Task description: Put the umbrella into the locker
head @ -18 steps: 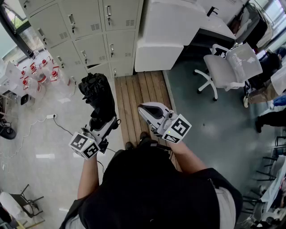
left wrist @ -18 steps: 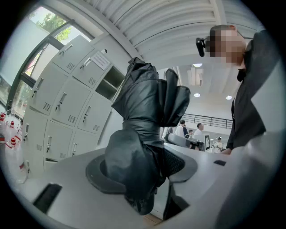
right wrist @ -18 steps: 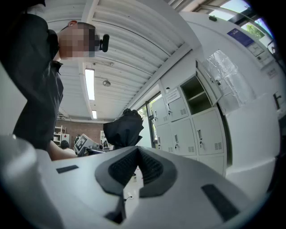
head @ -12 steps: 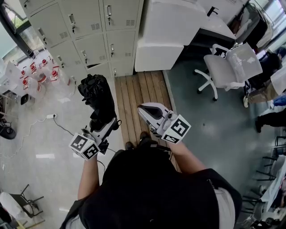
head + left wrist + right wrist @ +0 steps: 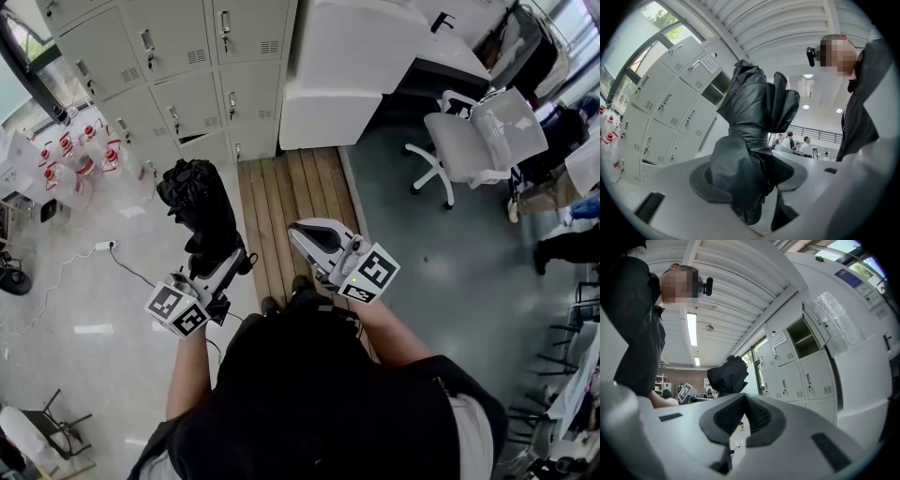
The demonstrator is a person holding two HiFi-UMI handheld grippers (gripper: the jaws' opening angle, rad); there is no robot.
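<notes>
The step in hand looked like the carry. The umbrella (image 5: 202, 211), folded into a black bundle, was clamped at its lower end by the left gripper (image 5: 217, 264). That gripper's jaws stood wide around the bundle and pressed on it. The umbrella pointed toward the lockers (image 5: 187, 75) but stopped short of them and touched none.

The right gripper (image 5: 305, 232) was equally short of the lockers, with its jaws pressed together on nothing.

In the right gripper view, one compartment (image 5: 804, 339) of the lockers stood open, above shut ones.

The next move probably called for closing the gap to the lockers and raising the bundle to that opening. It would then go in free end first, kept clear of the edges since loose fabric could snag. Only once it rested inside should the left jaws let go. The empty right gripper could steady things at the lockers if needed.
</notes>
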